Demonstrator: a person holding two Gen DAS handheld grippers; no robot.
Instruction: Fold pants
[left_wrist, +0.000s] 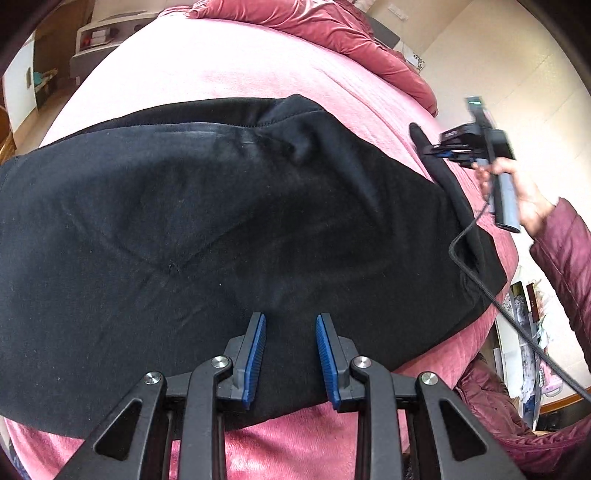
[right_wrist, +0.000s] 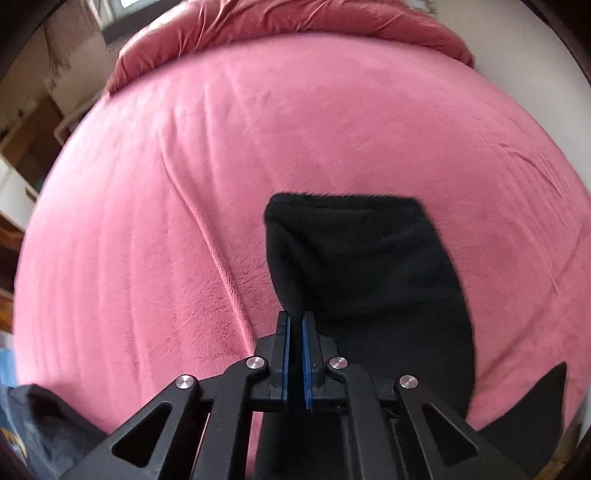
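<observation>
Two tools work one bed (right_wrist: 155, 192), its pink cover carrying the black pants (left_wrist: 207, 229), which lie with their long axis across the left wrist view, along the near edge. The right tool (right_wrist: 296, 321), at the pants' right end, has its jaws nearly closed on a lifted black end (right_wrist: 354, 258); it is the nearer one for carrying that end leftward over the body. The left tool (left_wrist: 290, 325) hangs half open above the cloth, gripping nothing.
</observation>
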